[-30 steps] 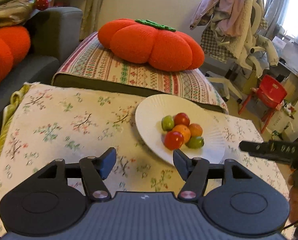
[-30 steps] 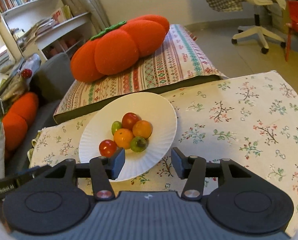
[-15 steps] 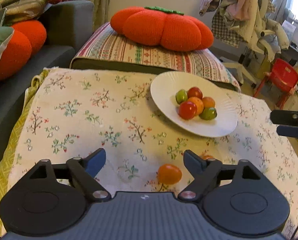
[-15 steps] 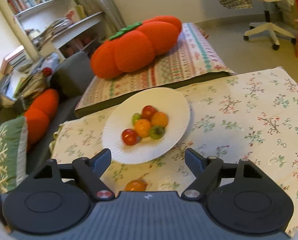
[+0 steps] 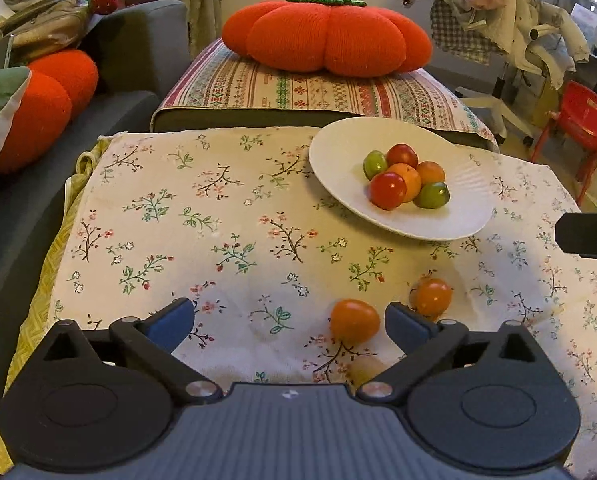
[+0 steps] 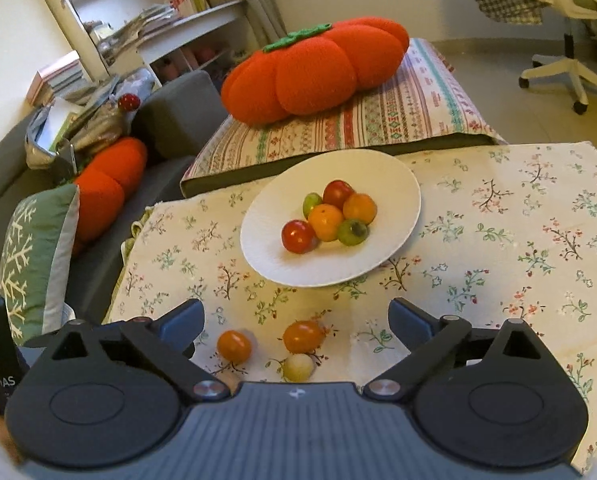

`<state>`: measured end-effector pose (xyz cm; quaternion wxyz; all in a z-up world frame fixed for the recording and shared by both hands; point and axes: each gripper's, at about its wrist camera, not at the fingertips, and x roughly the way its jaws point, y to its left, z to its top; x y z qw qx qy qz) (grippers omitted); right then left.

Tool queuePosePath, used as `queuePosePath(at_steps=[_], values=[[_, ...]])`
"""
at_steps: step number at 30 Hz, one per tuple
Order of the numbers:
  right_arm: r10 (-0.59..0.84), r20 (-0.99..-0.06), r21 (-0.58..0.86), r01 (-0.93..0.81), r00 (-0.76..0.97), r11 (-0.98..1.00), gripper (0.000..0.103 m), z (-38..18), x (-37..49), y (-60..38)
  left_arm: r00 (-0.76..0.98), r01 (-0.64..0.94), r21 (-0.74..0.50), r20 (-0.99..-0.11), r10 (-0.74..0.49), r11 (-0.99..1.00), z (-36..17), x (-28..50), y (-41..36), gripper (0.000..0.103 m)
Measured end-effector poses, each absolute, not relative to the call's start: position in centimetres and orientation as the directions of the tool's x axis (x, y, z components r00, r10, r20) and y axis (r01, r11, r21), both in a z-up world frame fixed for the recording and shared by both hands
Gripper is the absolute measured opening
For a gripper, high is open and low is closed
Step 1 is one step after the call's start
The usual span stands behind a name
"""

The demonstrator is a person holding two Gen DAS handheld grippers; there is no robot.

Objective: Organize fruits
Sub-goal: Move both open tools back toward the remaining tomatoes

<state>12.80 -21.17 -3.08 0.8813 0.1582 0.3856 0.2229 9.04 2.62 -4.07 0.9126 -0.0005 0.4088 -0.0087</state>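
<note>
A white plate (image 5: 338, 160) (image 6: 394, 184) on the floral cloth holds a pile of several small red, orange and green fruits (image 5: 404, 180) (image 6: 328, 218). Two loose orange fruits (image 5: 354, 321) (image 5: 431, 296) lie on the cloth near me; they also show in the right wrist view (image 6: 234, 345) (image 6: 303, 336), with a pale fruit (image 6: 298, 367) beside them. My left gripper (image 5: 290, 324) is open and empty, one orange fruit just inside its right finger. My right gripper (image 6: 296, 320) is open and empty above the loose fruits.
A big orange pumpkin cushion (image 5: 326, 38) sits on a striped ottoman (image 5: 318, 92) behind the table. A grey sofa (image 5: 130, 56) with cushions is at the left. A red chair (image 5: 586, 120) and an office chair stand at the right.
Both grippers have pulled back and risen away from the plate and opened wider. The loose fruits on the near cloth have come into view.
</note>
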Motion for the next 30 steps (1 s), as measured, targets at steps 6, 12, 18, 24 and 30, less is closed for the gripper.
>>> queuePosePath(at_steps=[6,12,18,24,30], values=[[0.507,-0.619,0.447,-0.261,0.600,0.855,0.098,-3.7,12.7,-21.2,0.656,0.026,0.001,-0.754,-0.016,1.000,-4.6,9.0,2.3,0.088],[0.486,-0.658,0.418,-0.258,0.575,0.871,0.093,-4.7,13.1,-20.4,0.612,0.038,-0.057,-0.788,-0.068,0.998,-5.5,9.3,2.5,0.088],[0.462,-0.696,0.381,-0.262,0.550,0.887,0.081,-5.8,13.2,-19.4,0.589,0.008,-0.052,-0.807,-0.047,0.999,-6.7,9.5,2.7,0.088],[0.443,-0.711,0.353,-0.267,0.546,0.897,0.072,-6.3,13.4,-18.8,0.597,0.006,-0.058,-0.800,-0.050,0.998,-7.3,9.7,2.8,0.082],[0.429,-0.726,0.315,-0.295,0.538,0.902,0.063,-7.2,13.8,-17.3,0.633,0.069,-0.059,-0.769,-0.090,0.996,-7.5,10.1,1.9,0.071]])
